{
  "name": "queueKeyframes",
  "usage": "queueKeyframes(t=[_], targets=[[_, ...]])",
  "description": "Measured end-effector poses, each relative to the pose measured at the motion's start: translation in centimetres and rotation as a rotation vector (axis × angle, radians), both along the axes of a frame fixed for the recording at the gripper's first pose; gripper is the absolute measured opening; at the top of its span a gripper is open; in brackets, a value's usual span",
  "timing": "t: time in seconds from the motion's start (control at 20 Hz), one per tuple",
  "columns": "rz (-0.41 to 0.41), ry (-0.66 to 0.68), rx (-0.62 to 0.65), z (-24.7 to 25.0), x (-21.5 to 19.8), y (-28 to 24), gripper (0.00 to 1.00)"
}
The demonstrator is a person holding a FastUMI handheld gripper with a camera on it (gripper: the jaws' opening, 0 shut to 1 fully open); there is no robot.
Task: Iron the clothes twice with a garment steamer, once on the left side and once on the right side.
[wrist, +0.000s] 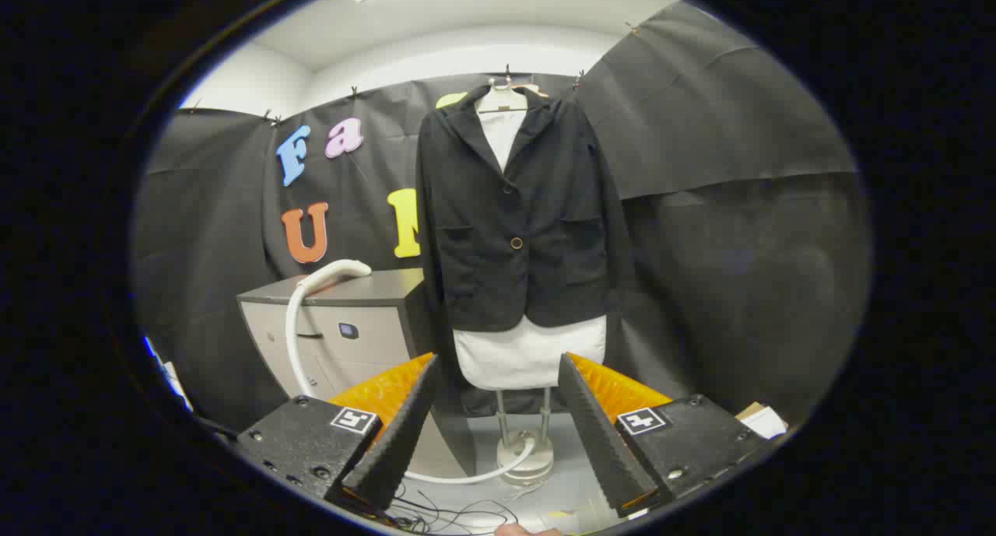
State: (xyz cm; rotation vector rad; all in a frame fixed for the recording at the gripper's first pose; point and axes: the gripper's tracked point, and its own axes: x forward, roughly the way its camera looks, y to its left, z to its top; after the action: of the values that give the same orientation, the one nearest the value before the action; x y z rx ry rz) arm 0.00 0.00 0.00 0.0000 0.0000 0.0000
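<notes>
Dark blazer (520,217) buttoned, hanging on white mannequin (529,353).

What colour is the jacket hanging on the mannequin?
Black jacket, with a gold button, clearest in the gripper view beyond the open gripper.

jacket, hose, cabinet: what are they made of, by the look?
Jacket: dark woven cloth, matte, soft folds; one shiny, likely metal button. Hose: smooth white, slightly glossy, bends in a curve, so probably flexible plastic or rubber. Cabinet: grey flat panels with a darker top, hard and matte; painted metal or laminate, can't tell which. Gripper is open, holding nothing, with the jacket beyond its fingers.
</notes>
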Motion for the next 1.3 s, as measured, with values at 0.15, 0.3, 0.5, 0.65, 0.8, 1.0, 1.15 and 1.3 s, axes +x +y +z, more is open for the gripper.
queueKeyframes(t=[0.15,0.3,0.5,0.65,0.8,1.0,1.15,1.3], targets=[[-0.014,0.002,-0.004,0.0,-0.4,0.0,0.97],[-0.024,-0.006,0.000,0.3,-0.7,0.5,0.97],[-0.044,-0.007,-0.006,0.6,-0.7,1.5,0.97],[-0.049,-0.009,-0.007,1.3,-0.2,3.1,0.98],[-0.032,-0.006,-0.003,1.9,0.6,6.3,0.98],[0.026,0.004,0.005,3.4,2.9,12.6,0.97],[0.098,0.015,0.010,5.3,5.2,18.2,0.97],[0.186,0.045,0.009,6.6,7.9,23.9,0.98]])
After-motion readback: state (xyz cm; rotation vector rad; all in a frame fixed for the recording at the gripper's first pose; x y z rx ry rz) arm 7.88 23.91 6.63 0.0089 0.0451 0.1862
